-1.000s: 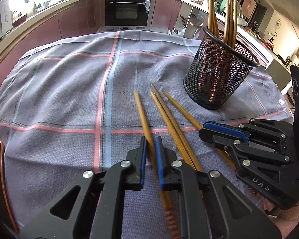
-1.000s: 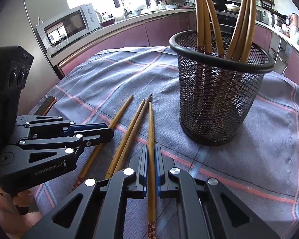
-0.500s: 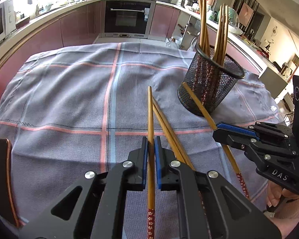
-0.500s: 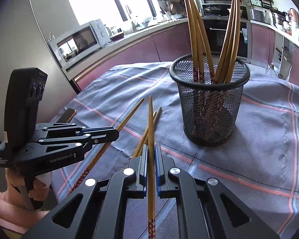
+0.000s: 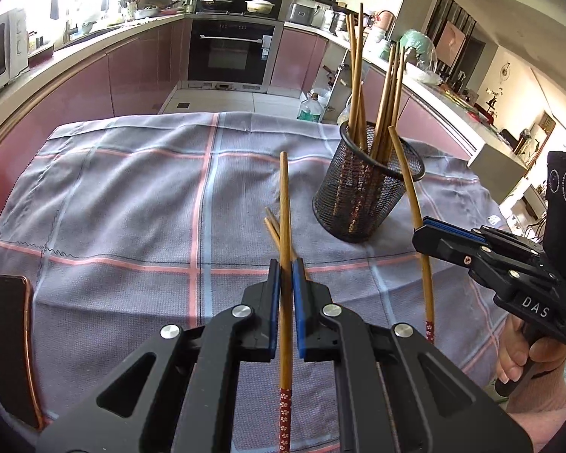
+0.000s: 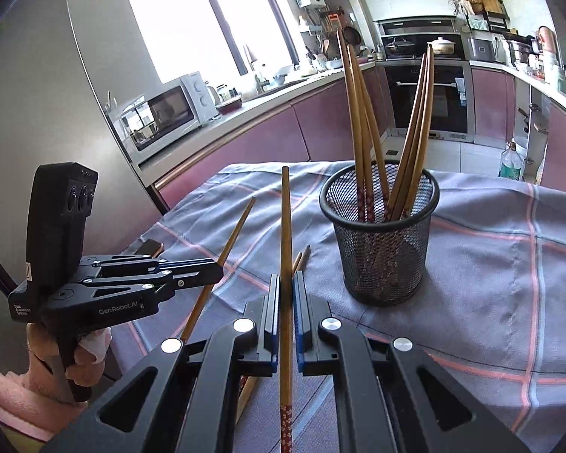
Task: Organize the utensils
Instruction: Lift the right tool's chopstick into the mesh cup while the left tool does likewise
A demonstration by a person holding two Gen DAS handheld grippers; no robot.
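Observation:
My left gripper (image 5: 286,264) is shut on a bamboo chopstick (image 5: 284,196), held off the cloth with its tip pointing away from me. My right gripper (image 6: 286,279) is shut on another chopstick (image 6: 285,219), also raised. Each gripper shows in the other's view: the right gripper (image 5: 420,230) at the right with its stick crossing in front of the holder, the left gripper (image 6: 217,270) at the left. A black mesh holder (image 5: 362,204) (image 6: 381,249) stands upright with several chopsticks in it. Two loose chopsticks (image 5: 272,226) (image 6: 302,258) lie on the cloth.
A grey checked tablecloth (image 5: 132,207) covers the table. A phone (image 5: 11,347) (image 6: 149,247) lies at the table's left edge. A hand (image 5: 524,355) holds the right gripper's handle. Kitchen counters, an oven and a microwave (image 6: 166,113) are behind the table.
Both grippers have risen and lifted their chopsticks off the cloth. The left jaws closed fully on their stick. The holder now looks farther away and lower in both views.

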